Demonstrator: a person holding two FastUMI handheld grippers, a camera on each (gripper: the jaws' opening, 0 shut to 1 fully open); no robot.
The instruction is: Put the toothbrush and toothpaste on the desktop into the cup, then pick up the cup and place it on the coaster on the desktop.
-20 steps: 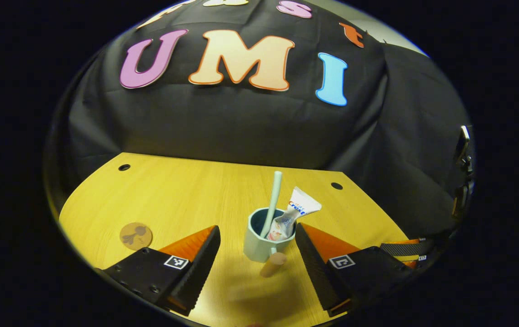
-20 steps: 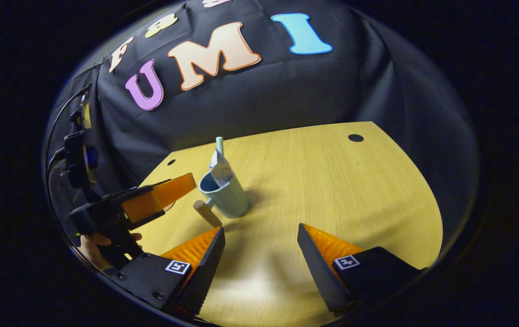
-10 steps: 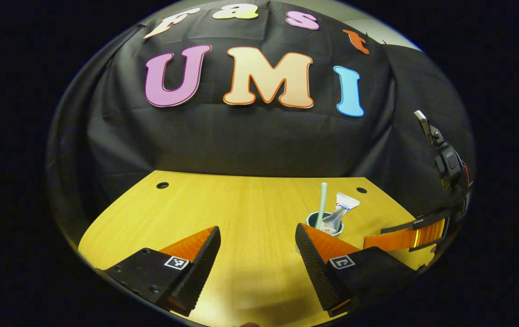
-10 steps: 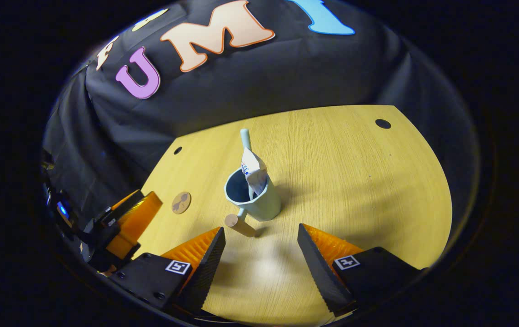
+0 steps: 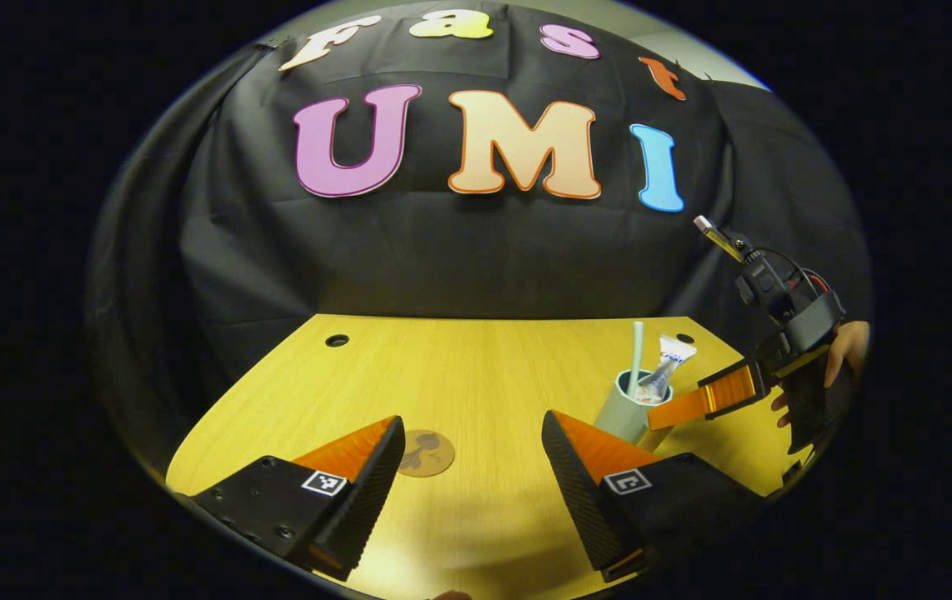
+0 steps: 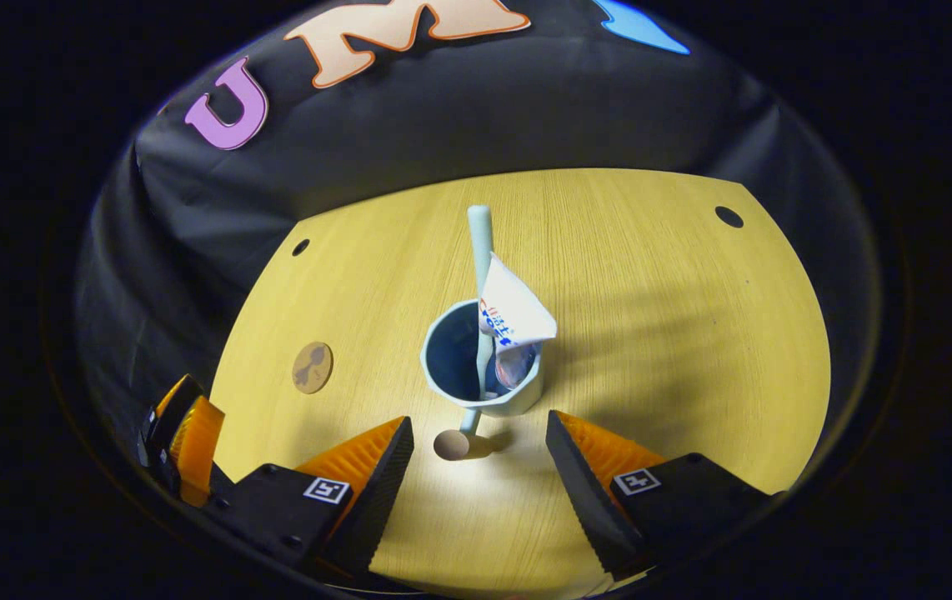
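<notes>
The cup stands upright near the middle of the bench, brush and paste both inside it, leaning on the far side of the rim. The loading looks done; what's left is the lift and the carry.

The right gripper hovers just short of the cup, fingers spread wide, nothing between them. The cup's handle, a thin stem ending in a round wooden knob, points straight at the gap between those fingers. The left gripper hangs spread and empty over the bench too, with the coaster lying flat just beyond its fingertips. From there the cup sits off to the right, with the right gripper reaching in beside it and a hand holding that gripper.

How will it handle? The cup looks stiff and smooth, probably ceramic or hard plastic, so it could slip under a light pinch. The load is top-heavy: brush and paste stick well above the rim and could swing or tip out if the cup tilts. The knob is a small target and would let the cup pivot. I'd judge the firmer hold is across the body, or a finger over the wall on the empty near side. The coaster lies well to the cup's left, so it's a level carry, then a gentle set-down.
</notes>
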